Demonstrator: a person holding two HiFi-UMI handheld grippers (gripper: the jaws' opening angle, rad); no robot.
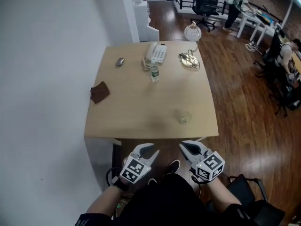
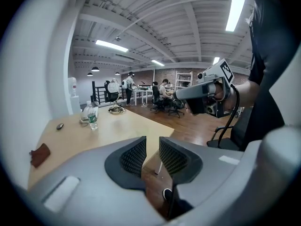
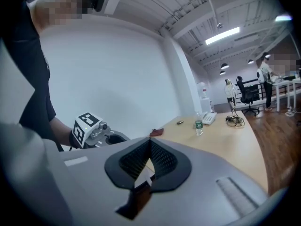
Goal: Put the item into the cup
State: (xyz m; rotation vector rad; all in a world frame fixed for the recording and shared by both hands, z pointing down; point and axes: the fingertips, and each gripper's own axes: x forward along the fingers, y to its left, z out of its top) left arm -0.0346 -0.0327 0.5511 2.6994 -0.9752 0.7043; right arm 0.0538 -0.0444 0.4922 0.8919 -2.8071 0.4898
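Hovering short of table (image 1: 141, 107): left gripper (image 1: 148, 149) narrowly parted, empty; right gripper (image 1: 191, 147) closed, empty. Ahead of right gripper, clear cup (image 1: 183, 117), probably light, tippy; I'd grip low on wall. Which item, cannot tell.

A pale wooden table (image 1: 141, 109) stands against a white wall (image 1: 42, 55) on a dark wood floor (image 1: 240, 102); a black office chair (image 1: 205, 4) stands beyond.

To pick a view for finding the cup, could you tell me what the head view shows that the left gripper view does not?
Only the head view shows the clear cup near the table's front edge. Only the left gripper view shows the ceiling lights. Both show the water bottle, mouse, brown pouch and right gripper.
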